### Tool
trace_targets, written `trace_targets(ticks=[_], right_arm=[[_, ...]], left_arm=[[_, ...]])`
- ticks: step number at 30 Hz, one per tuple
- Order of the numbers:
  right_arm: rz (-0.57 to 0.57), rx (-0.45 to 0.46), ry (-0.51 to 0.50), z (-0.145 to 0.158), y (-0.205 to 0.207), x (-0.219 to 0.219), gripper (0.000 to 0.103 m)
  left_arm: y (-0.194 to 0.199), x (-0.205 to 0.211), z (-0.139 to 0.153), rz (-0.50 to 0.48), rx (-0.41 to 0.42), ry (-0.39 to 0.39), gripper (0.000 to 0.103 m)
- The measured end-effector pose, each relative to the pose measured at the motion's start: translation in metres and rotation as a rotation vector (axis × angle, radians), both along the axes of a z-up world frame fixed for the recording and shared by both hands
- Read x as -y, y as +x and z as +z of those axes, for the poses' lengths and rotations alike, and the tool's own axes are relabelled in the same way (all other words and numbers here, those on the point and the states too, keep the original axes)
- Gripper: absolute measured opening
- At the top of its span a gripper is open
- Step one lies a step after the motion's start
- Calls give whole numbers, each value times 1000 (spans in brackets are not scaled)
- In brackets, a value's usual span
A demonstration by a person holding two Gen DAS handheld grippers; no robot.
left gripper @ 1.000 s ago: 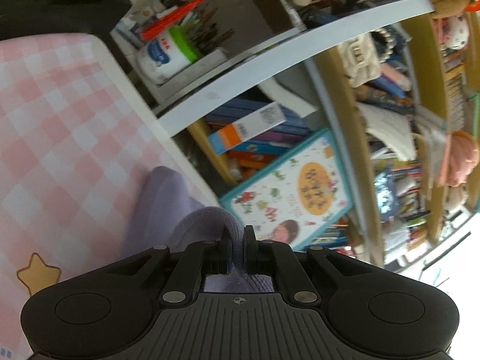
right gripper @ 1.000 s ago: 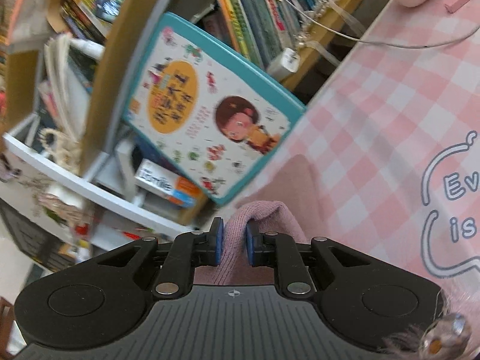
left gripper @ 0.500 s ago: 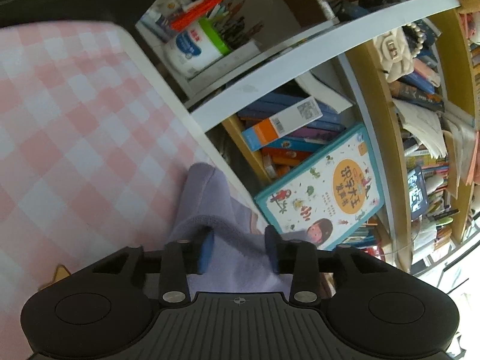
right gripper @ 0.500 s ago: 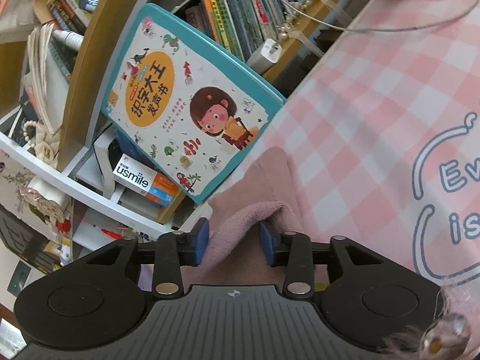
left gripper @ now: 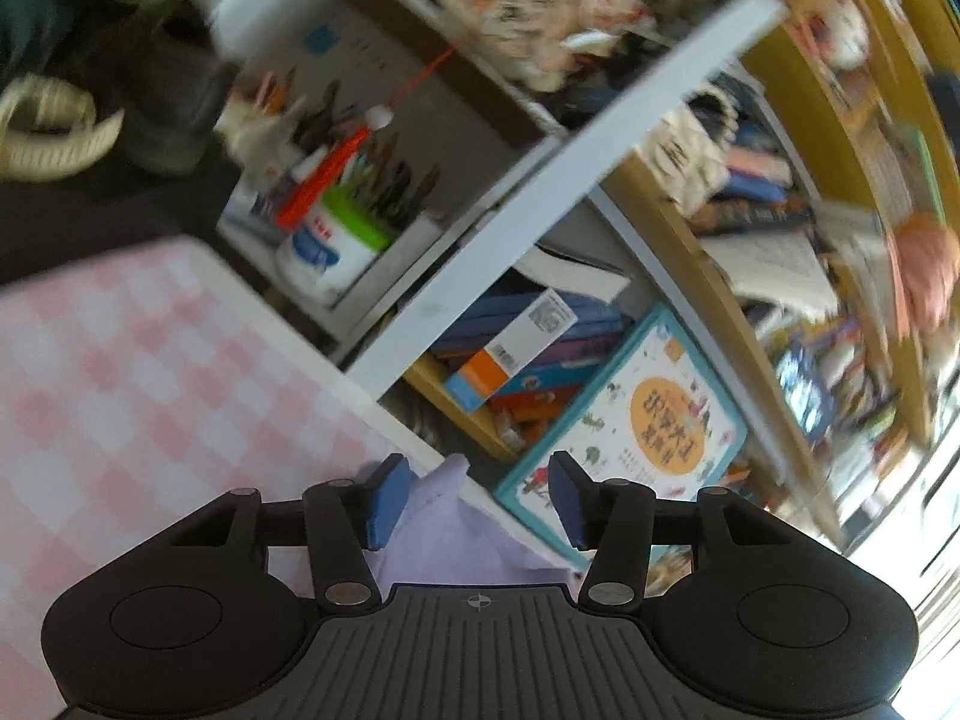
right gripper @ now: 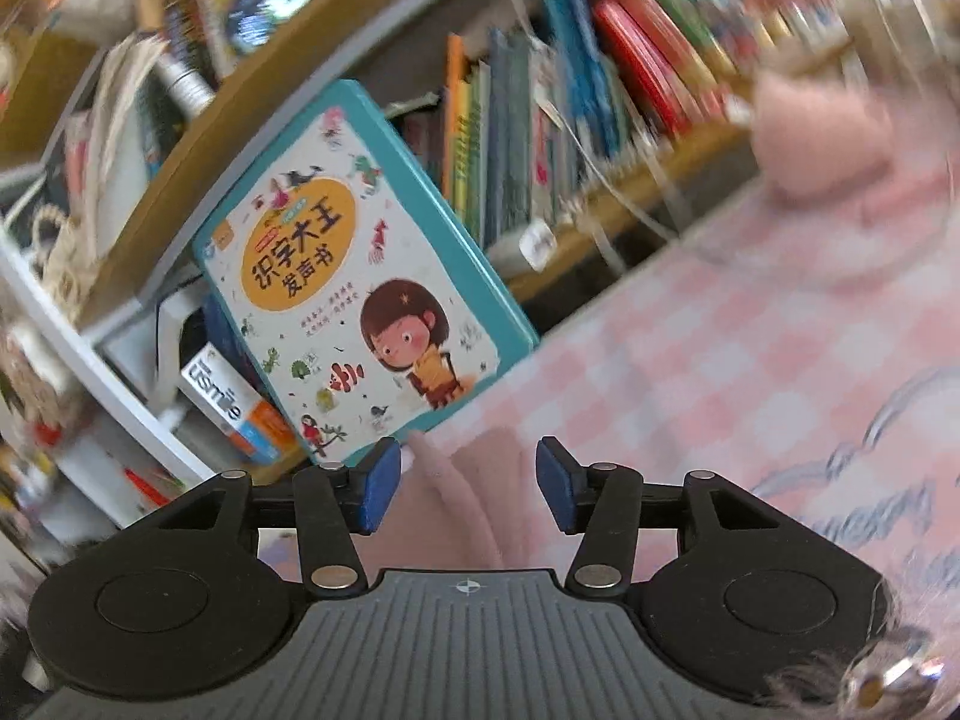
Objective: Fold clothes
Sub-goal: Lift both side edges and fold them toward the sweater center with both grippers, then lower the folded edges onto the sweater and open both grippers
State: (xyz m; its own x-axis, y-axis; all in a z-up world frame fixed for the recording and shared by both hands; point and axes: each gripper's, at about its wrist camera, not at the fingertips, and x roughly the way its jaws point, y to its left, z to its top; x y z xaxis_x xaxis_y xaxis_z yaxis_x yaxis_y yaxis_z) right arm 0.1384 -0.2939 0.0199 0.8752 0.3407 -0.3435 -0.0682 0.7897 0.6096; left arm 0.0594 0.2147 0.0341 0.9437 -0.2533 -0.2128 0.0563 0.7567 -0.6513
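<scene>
A lilac garment (left gripper: 462,534) lies at the far edge of the pink checked tablecloth (left gripper: 132,372). My left gripper (left gripper: 477,501) hovers over its corner, and its jaws are opening; the cloth lies between the blue pads (left gripper: 387,501) with no pad pressing on it. In the right wrist view the same garment looks pink (right gripper: 468,498) and rests on the cloth between the pads (right gripper: 375,483) of my right gripper (right gripper: 465,483). Its jaws are opening too, with gaps on both sides of the fold. Both views are blurred.
A bookshelf stands just past the table edge. A teal children's book (right gripper: 354,276) (left gripper: 648,432) leans against it. A white tub of pens (left gripper: 330,246) sits on a lower shelf. A pink plush thing (right gripper: 822,132) lies at the table's far right.
Both grippers went from shut on the garment's folded edge to wide apart, letting it drop onto the table. Both have risen slightly and rolled, and the shelf fills more of each view.
</scene>
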Motion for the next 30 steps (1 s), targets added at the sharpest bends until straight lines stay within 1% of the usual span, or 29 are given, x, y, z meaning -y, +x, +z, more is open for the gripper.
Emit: trace_targets(ticks=[2, 6, 8, 9, 10, 11, 12, 14, 16, 18, 20, 21, 23, 24, 25, 26, 28, 30], right_arm=[[31, 35, -80, 6, -3, -8, 47], [76, 84, -283, 15, -5, -34, 47], [99, 91, -390, 16, -4, -49, 44], [122, 94, -436, 16, -4, -57, 41], [160, 93, -480, 15, -3, -64, 34], [203, 84, -518, 13, -1, -72, 26], [231, 72, -548, 10, 1, -78, 22], [264, 36, -589, 2, 7, -87, 19], [279, -4, -611, -8, 14, -92, 18], [276, -2, -594, -12, 14, -90, 18], [277, -11, -566, -12, 15, -86, 18], [279, -12, -555, -13, 15, -84, 18], [285, -5, -543, -14, 15, -81, 18], [286, 0, -543, -15, 14, -81, 18], [286, 6, -543, -15, 14, -81, 18], [285, 8, -541, -15, 13, -81, 18], [281, 11, -538, -15, 13, -82, 18], [274, 11, -526, -15, 12, -80, 18]], left_arm=[[-1, 12, 8, -18, 6, 84, 51], [7, 42, 18, -48, -33, 272, 47], [12, 57, 19, -66, -43, 357, 45], [15, 63, 19, -80, -42, 382, 45], [18, 68, 18, -100, -44, 400, 44], [22, 73, 16, -115, -45, 410, 44], [25, 77, 15, -127, -46, 418, 44], [32, 82, 12, -135, -50, 426, 44], [41, 82, 8, -126, -63, 427, 44], [48, 79, 3, -101, -83, 426, 44], [54, 72, -3, -41, -116, 427, 44], [56, 65, -6, -7, -140, 410, 43], [60, 50, -15, 49, -189, 349, 42], [61, 42, -20, 57, -213, 311, 42], [62, 37, -25, 57, -236, 290, 42], [63, 34, -29, 53, -260, 288, 42], [60, 33, -33, 55, -269, 311, 42], [53, 33, -30, 66, -236, 326, 44]])
